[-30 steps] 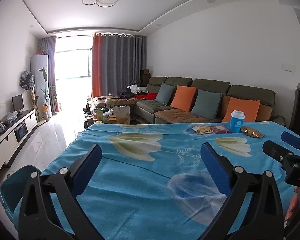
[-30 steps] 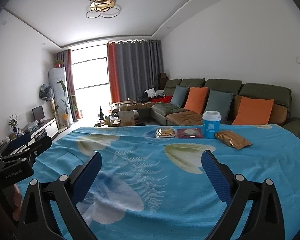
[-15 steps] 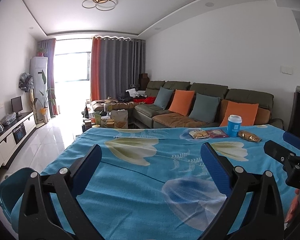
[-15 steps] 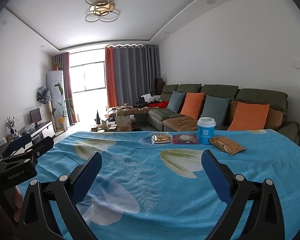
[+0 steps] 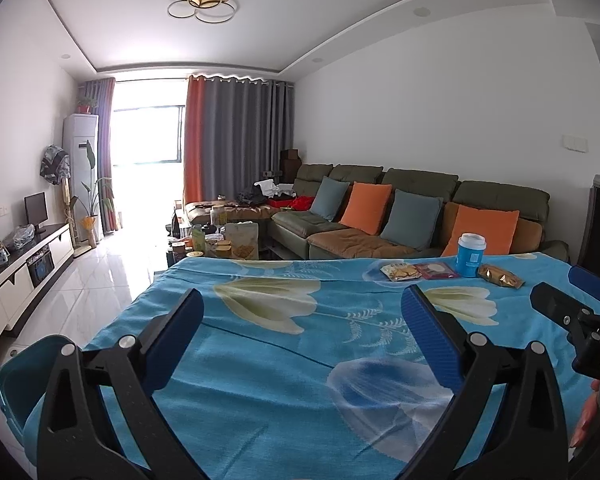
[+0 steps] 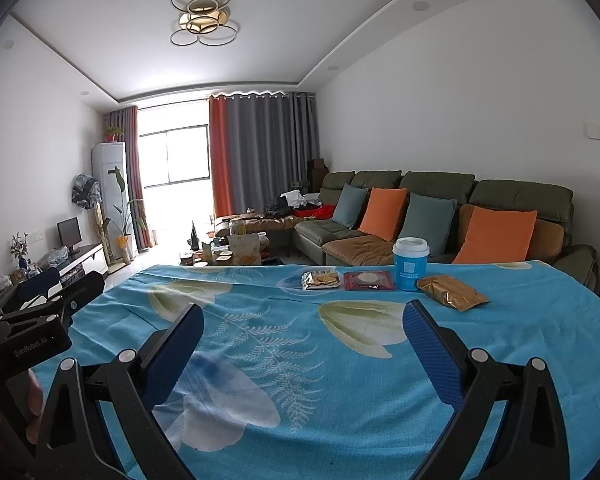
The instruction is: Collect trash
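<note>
A: How do the jaws stand on each side?

B: Both wide apart, nothing between them. The left gripper [image 5: 302, 308] hovers over the counter [image 5: 260, 360], which is draped in a blue floral cloth. The right gripper [image 6: 303, 322] hangs over the same cloth, just beside the left one, whose body shows at the left edge of the right wrist view.

A: And the trash?

B: At the far edge of the counter, well apart from both grippers. From left to right: a clear biscuit packet [image 6: 320, 280], a red flat packet [image 6: 369, 281] touching it, an upright blue cup [image 6: 410, 263] with a white lid, then a gold wrapper [image 6: 452, 292] lying nearer and to the right of the cup.

A: Anything near the left side?

B: A teal bin [image 5: 20, 380] sits below the counter's near left corner. Beyond the counter stands a green sofa [image 5: 416, 196] with orange and grey-blue cushions.
</note>
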The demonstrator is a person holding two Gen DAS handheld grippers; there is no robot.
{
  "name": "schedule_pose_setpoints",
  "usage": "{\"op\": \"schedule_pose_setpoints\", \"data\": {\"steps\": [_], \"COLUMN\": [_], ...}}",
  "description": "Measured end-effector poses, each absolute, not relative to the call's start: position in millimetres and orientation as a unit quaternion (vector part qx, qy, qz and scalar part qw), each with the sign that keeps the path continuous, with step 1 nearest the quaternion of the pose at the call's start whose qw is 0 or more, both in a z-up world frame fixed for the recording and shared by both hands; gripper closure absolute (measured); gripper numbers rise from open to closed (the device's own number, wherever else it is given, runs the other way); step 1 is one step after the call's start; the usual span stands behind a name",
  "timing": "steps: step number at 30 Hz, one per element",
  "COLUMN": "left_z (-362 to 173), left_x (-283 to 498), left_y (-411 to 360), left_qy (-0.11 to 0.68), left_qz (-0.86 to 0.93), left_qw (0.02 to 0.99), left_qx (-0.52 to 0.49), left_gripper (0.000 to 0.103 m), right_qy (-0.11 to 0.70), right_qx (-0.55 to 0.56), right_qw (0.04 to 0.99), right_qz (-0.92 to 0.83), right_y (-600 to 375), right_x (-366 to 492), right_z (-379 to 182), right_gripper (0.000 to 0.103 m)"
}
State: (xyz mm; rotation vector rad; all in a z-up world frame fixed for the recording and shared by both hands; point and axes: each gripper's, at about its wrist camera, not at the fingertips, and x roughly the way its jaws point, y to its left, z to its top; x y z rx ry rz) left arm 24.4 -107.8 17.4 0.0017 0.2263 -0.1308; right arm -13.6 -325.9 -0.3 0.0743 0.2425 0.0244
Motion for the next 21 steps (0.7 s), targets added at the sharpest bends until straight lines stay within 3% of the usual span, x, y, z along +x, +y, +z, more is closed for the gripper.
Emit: {"op": "schedule_pose_setpoints", "data": {"steps": [21], "left_z": [20.9], "left_x": [22.4], "left_y": [-105.6], "left_qy": [0.111], "left_qz": [-0.06], "left_qw": [0.992], "left_qx": [0.002], "left_gripper": [0.006], "right_qy": [0.118], "right_qx": [0.04], "right_qw": [0.992], "right_qz": [0.008], "right_y": [-327.3], "right_x": [-18.4], "right_z": [1.1], "right_gripper": [0.007]}}
